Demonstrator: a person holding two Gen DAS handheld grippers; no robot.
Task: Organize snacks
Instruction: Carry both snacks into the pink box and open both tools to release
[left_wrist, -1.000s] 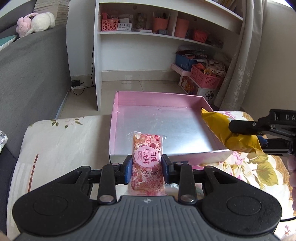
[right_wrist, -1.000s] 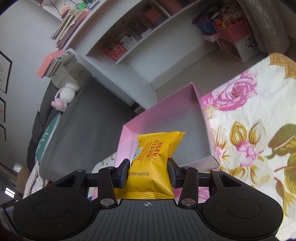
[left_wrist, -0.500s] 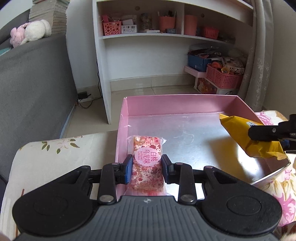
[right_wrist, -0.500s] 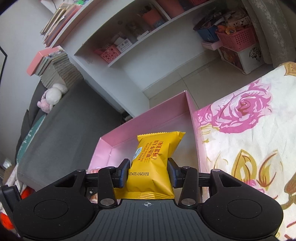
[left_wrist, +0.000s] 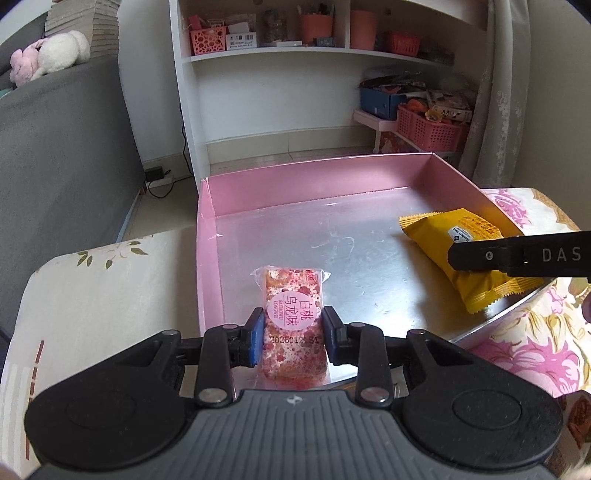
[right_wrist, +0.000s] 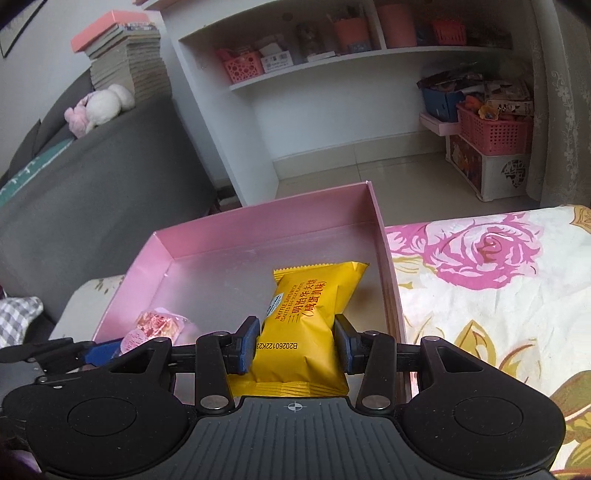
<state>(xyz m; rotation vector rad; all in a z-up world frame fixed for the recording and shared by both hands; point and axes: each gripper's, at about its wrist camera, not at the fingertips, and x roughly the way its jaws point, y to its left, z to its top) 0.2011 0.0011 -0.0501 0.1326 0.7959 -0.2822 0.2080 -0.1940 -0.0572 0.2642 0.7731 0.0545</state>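
My left gripper (left_wrist: 293, 334) is shut on a pink snack bar (left_wrist: 293, 314) with a round pink label, held low over the near left part of the pink box (left_wrist: 314, 184). My right gripper (right_wrist: 295, 341) is shut on a yellow snack packet (right_wrist: 306, 314), held over the box's right side next to its right wall (right_wrist: 384, 266). The yellow packet (left_wrist: 454, 251) and a right finger (left_wrist: 517, 254) also show in the left wrist view. The pink bar (right_wrist: 159, 325) shows in the right wrist view. The box has a silver floor (left_wrist: 332, 236).
The box sits on a floral cloth (right_wrist: 480, 280) covering the surface. A grey sofa (left_wrist: 55, 147) stands to the left. A white shelf unit (left_wrist: 295, 74) and pink baskets (left_wrist: 428, 125) stand behind on the floor.
Both grippers have moved forward and down over the box, each still holding its snack. The snacks now sit low inside the box.
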